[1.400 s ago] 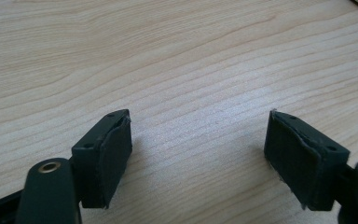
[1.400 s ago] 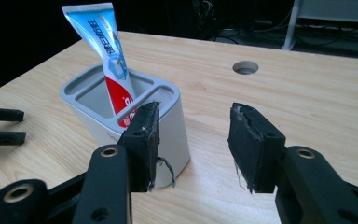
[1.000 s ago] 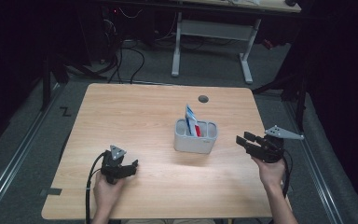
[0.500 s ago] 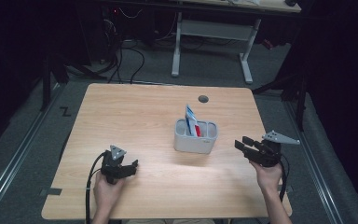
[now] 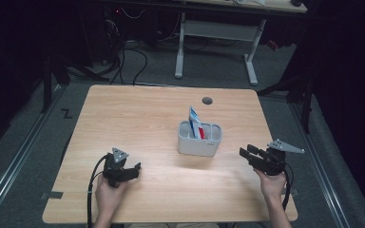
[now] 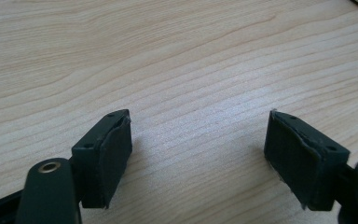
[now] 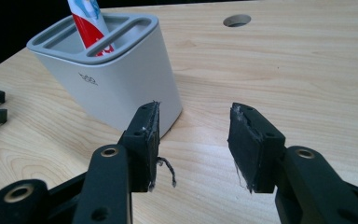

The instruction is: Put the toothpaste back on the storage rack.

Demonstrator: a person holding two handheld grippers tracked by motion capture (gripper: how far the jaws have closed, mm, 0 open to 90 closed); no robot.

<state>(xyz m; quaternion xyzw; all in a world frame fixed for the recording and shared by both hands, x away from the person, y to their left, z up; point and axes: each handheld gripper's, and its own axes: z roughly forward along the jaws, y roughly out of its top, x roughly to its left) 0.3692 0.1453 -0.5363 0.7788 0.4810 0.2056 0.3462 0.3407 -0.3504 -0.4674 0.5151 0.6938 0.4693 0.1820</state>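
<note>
1. The toothpaste tube [image 5: 194,121] stands tilted in the grey holder [image 5: 199,139], just right of the worktop's [image 5: 138,114] centre.
2. At the holder's four o'clock, the right gripper [image 5: 245,153] has sunk lower than a second ago, jaws apart and empty, pointing at the holder; it looks like an approach.
3. At eight o'clock, well apart, the left gripper [image 5: 132,171] rests unmoved, jaws apart, empty.

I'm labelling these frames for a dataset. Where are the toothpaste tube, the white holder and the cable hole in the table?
toothpaste tube [image 5: 194,121]: high view, on its upper printed face.
white holder [image 7: 121,88]: right gripper view, on its front wall.
cable hole [image 5: 207,100]: high view, on its dark centre.
</note>
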